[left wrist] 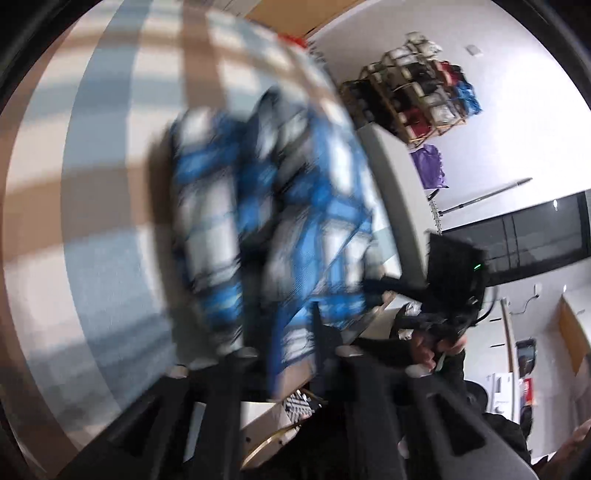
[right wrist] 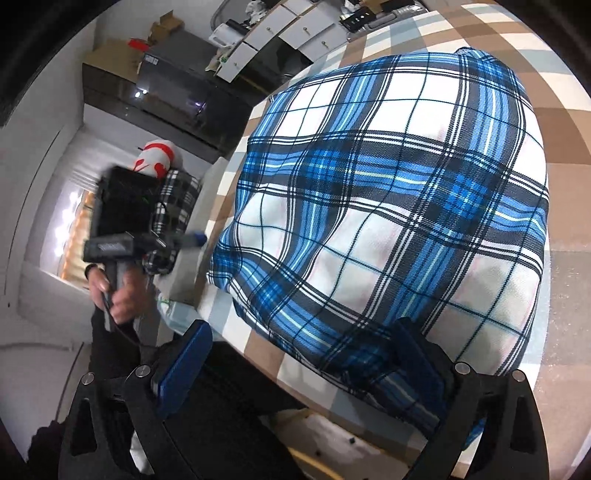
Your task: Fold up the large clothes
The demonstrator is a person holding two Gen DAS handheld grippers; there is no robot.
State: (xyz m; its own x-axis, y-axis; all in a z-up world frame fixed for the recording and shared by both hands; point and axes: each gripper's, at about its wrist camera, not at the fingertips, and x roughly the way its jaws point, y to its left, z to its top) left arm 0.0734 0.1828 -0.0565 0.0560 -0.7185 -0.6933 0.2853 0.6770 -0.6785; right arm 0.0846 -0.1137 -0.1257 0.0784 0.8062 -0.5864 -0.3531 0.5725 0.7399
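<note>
A large blue, white and black plaid garment (right wrist: 388, 206) lies folded in a thick bundle on the checked tablecloth (right wrist: 565, 266). My right gripper (right wrist: 299, 362) is open at the bundle's near edge; its blue pads stand wide apart, and the right finger (right wrist: 417, 354) rests against the near corner of the fabric. The left wrist view is blurred: the same garment (left wrist: 280, 206) fills the middle, and a blue strip of it hangs between the separated fingers of my left gripper (left wrist: 266, 362), with neither pad pressing on it. A hand (right wrist: 118, 295) holds the left gripper's handle off the table's left side.
The table's pale edge (left wrist: 391, 184) runs beside the garment. Beyond it stand a rack of boxed items (left wrist: 413, 85) and a purple bag (left wrist: 428, 166). To the left of the right wrist view are a dark cabinet (right wrist: 166, 96), white drawers (right wrist: 280, 29) and a black-and-white plaid item (right wrist: 177, 206).
</note>
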